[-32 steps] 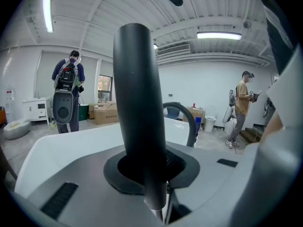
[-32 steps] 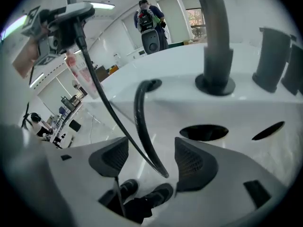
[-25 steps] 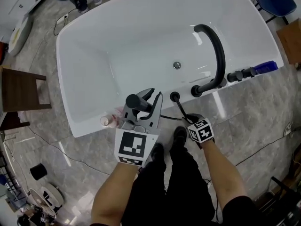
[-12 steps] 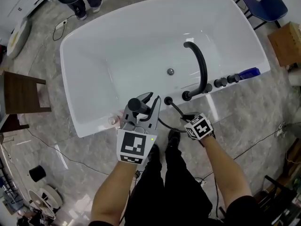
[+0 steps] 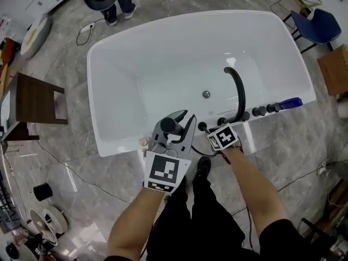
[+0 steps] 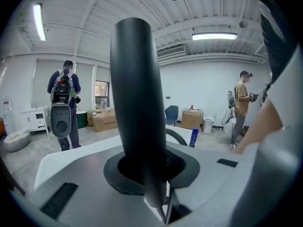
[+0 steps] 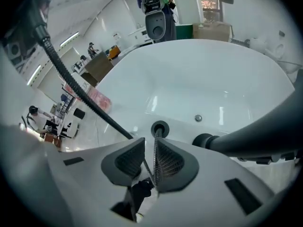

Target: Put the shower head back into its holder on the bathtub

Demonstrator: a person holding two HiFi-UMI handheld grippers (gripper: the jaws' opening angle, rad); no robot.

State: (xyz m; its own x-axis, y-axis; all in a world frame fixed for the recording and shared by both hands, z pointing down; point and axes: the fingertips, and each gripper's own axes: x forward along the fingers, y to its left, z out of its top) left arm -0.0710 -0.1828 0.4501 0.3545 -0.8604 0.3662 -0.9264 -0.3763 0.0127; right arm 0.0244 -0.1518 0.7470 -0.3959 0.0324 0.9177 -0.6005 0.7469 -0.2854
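The shower head point(image 6: 136, 103) is held clamped in the left gripper point(image 5: 179, 123) above the bathtub's point(image 5: 125, 145) near rim, close to the holder point(image 7: 160, 128), which is not yet filled. The hose point(image 7: 85, 96) is seen between the right gripper's point(image 7: 150, 150) opening jaws. Seating the head is judged outstanding.

spout point(image 5: 237, 90) on bathtub point(image 5: 117, 56) rim, stool point(image 5: 35, 99) left of bathtub

Noted a white bathtub point(image 5: 163, 64) on grey marbled floor point(image 5: 81, 156); black shower head point(image 5: 168, 125), black spout point(image 5: 237, 91), black ribbed hose point(image 7: 75, 86); grey left hand-held gripper point(image 5: 176, 118) with black-and-white square-patterned marker point(image 5: 164, 170); blue bottle point(image 5: 291, 102), blue chair point(image 5: 321, 23), dark brown stool point(image 5: 35, 99).
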